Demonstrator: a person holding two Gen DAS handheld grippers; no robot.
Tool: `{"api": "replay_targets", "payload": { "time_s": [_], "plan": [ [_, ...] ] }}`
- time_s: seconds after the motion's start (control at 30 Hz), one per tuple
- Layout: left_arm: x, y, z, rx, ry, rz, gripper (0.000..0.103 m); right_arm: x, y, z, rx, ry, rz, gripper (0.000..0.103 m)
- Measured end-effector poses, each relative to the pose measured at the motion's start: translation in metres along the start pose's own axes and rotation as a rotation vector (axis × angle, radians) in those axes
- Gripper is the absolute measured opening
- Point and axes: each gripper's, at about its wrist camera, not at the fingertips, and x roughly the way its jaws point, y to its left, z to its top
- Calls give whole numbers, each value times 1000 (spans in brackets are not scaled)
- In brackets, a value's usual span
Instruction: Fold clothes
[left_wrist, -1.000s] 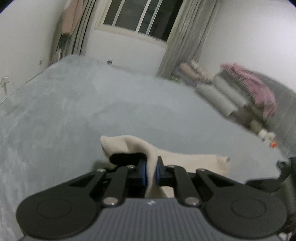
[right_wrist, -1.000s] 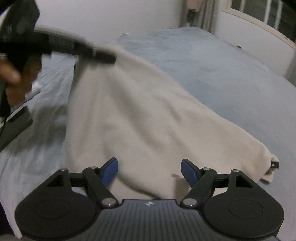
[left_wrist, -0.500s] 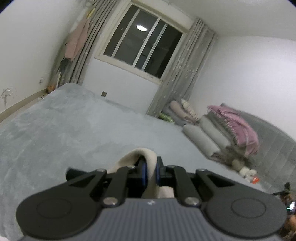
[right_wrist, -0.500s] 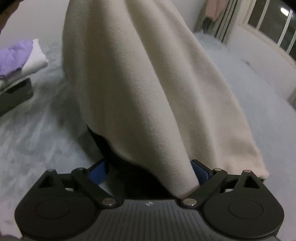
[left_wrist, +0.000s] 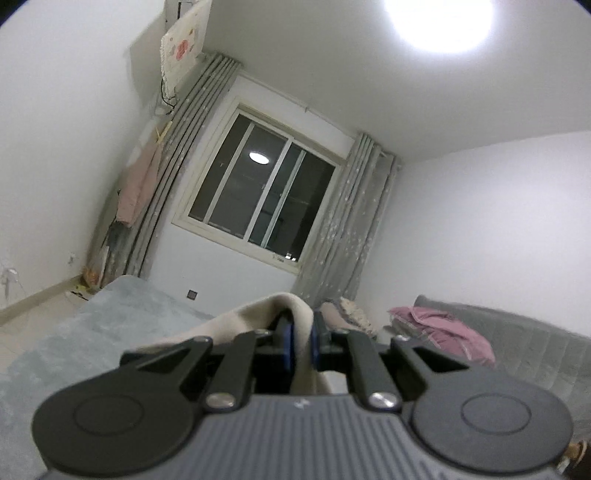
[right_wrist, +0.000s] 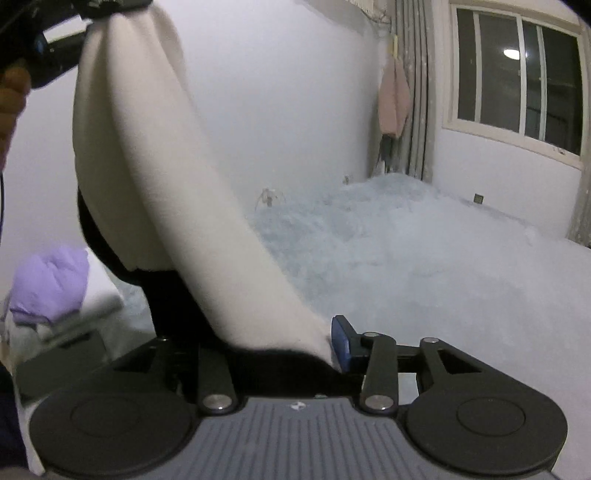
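The left gripper (left_wrist: 302, 345) is clenched on a fold of the cream garment (left_wrist: 291, 314), the cloth pinched between its blue pads (left_wrist: 287, 347) and draping over the left finger. The left wrist view tilts upward, taking in a dark window (left_wrist: 258, 199) flanked by grey curtains (left_wrist: 177, 184), a ceiling light (left_wrist: 439, 22), a pink item (left_wrist: 136, 184) hanging by the curtain, and a pink blanket (left_wrist: 443, 328) on a grey headboard (left_wrist: 535, 347) to the right. In the right wrist view, the same garment (right_wrist: 155, 177) hangs well above the grey bedspread (right_wrist: 424, 258), suspended from the left gripper (right_wrist: 110, 5) at the top left corner, with part of a hand (right_wrist: 13, 92) visible beside it. The lower edge of the cloth falls across the right gripper (right_wrist: 258, 347), hiding its left finger and lying against the blue pad (right_wrist: 340, 345) of the right finger; the jaws stand wide apart and grip nothing. A purple folded item (right_wrist: 48, 288) sits on a white one at the left edge of the bed.
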Motion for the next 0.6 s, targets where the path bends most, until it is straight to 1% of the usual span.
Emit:
{"api": "replay_targets", "payload": {
  "time_s": [0.07,0.1,0.17,0.27,0.37,0.43,0.6],
  "plan": [
    [4,0,-3,-3,14,7,9,-2,3,5,-9,-20,-21,9],
    [5,1,-4,-4,17,14,9,-3,5,7,-14,-30,-32,9],
    [3,5,-4,-6,20,28,9,-11,7,16,-16,-78,-74,9],
    [3,9,-3,-15,23,43,9,-37,3,30,-29,-156,-161,9],
    [6,11,-6,-15,39,44,9,-61,7,45,-54,-242,-276,9],
    [12,10,-11,-12,61,29,10,-84,15,54,-71,-313,-374,9],
    [25,5,-24,-8,94,-4,11,-88,24,62,-57,-335,-435,9]
  ]
}}
